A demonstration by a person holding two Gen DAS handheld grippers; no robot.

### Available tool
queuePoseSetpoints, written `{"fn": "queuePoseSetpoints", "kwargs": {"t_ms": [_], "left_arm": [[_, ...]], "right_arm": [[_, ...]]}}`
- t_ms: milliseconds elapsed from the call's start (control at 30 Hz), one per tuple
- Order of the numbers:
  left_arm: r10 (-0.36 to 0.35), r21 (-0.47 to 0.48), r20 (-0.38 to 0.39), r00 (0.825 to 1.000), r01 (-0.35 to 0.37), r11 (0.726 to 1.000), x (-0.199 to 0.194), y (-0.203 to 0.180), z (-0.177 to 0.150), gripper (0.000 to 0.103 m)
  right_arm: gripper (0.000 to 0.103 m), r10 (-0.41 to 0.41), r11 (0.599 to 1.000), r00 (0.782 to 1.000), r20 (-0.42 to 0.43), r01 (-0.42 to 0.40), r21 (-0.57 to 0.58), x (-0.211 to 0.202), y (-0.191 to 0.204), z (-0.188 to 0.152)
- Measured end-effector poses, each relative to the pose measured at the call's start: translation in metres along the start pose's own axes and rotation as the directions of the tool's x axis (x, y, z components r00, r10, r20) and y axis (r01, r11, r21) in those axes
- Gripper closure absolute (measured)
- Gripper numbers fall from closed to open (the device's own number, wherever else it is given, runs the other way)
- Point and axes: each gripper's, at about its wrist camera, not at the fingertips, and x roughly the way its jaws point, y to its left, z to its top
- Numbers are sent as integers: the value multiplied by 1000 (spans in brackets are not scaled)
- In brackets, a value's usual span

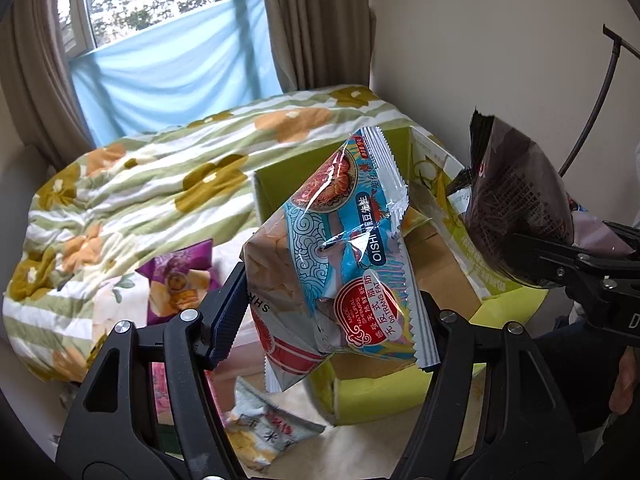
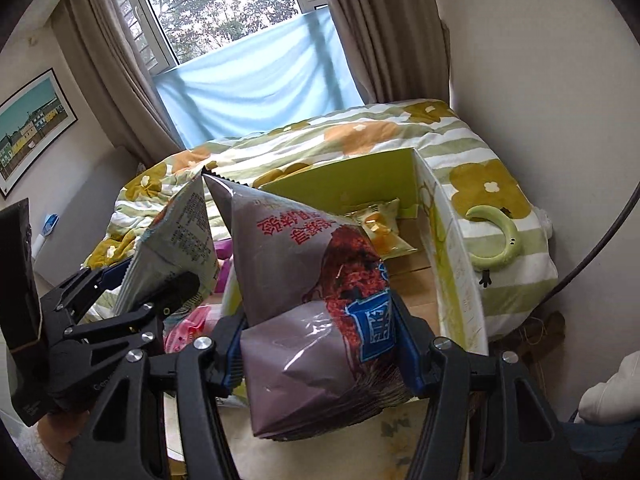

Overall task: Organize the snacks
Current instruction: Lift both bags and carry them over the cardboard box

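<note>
Left tool (image 1: 332, 300) pinches crinkly foil shrimp-cracker bag (image 1: 340, 248); right tool (image 2: 320, 344) grips glossy purple bag (image 2: 304, 280).

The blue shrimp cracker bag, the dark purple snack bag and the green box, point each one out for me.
blue shrimp cracker bag (image 1: 340, 248), left wrist view, middle of its printed front.
dark purple snack bag (image 2: 304, 280), right wrist view, centre of its front face.
green box (image 2: 360, 176), right wrist view, its upright back wall.

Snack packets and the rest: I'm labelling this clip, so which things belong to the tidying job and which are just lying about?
Job:
- shrimp cracker bag, in left tool
- dark purple snack bag, in right tool
- green cardboard box
- yellow packet inside box
- purple packet

Lying about:
- floral quilt
- green crescent toy
- framed picture
</note>
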Motion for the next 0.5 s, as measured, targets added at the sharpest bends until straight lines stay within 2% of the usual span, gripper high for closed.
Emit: {"fn": "queuePoseSetpoints", "kwargs": {"t_ms": [133, 267, 400, 500], "left_arm": [[-9, 5, -78, 997, 9, 1000, 37, -26, 2, 35], [8, 10, -114, 993, -7, 1000, 50, -45, -10, 0], [33, 6, -121, 992, -33, 999, 45, -52, -22, 0], [35, -18, -121, 992, -37, 999, 35, -41, -32, 0]], "right_arm": [[46, 18, 1000, 999, -28, -18, -7, 8, -22, 10], [46, 42, 999, 998, -51, -43, -18, 18, -39, 15], [46, 77, 996, 995, -65, -79, -30, 24, -48, 17], [46, 86, 995, 994, -64, -90, -51, 24, -45, 18]]}}
